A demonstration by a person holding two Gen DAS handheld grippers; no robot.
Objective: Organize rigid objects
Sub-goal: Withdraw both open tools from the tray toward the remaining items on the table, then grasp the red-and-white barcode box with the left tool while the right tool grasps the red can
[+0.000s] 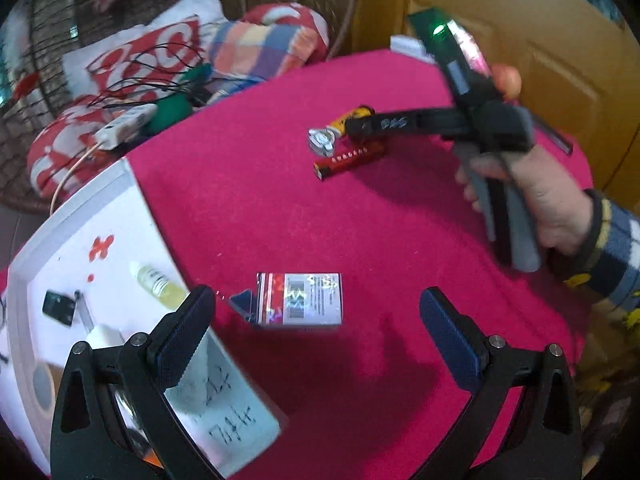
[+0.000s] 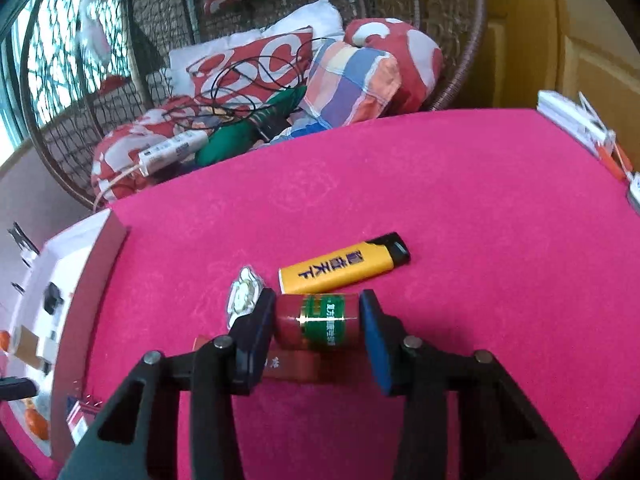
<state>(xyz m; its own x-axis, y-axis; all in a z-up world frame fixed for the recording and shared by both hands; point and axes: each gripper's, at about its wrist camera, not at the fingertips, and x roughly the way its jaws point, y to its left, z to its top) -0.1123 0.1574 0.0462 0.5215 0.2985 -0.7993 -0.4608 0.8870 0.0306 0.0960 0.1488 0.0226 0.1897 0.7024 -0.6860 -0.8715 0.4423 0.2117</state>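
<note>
We have the small red bottle with the green label (image 2: pixel 320 322) lying on its side on the pink tabletop (image 2: pixel 460 200), and the right hand-held gripper (image 2: pixel 318 336) has it squarely between its blue pads, one pad against each end. The jaws stand partly closed around it, so we call that a grip, though the bottle looks not yet lifted off the cloth.

Just beyond it, at about twelve o'clock, lies the yellow lighter (image 2: pixel 344 268) with its black cap toward two o'clock. At ten o'clock from the bottle sits a small clear-wrapped piece (image 2: pixel 244 300); we cannot tell what it is. Under the bottle, toward seven o'clock, a flat dark red box (image 2: pixel 296 366) peeks out.

Over on the other side, the left hand-held gripper (image 1: pixel 316 328) hangs with its jaws wide apart and nothing in them, right above a small printed box (image 1: pixel 300 300) with one flap open. At nine o'clock from that box is the white tray (image 1: pixel 76 216), which already holds a little yellow-green bottle (image 1: pixel 160 282) and a few other small items.

So we judge the sorting partly done: some pieces are in the tray, while the lighter, the wrapped piece, the red box and the printed box still wait on the cloth.
</note>
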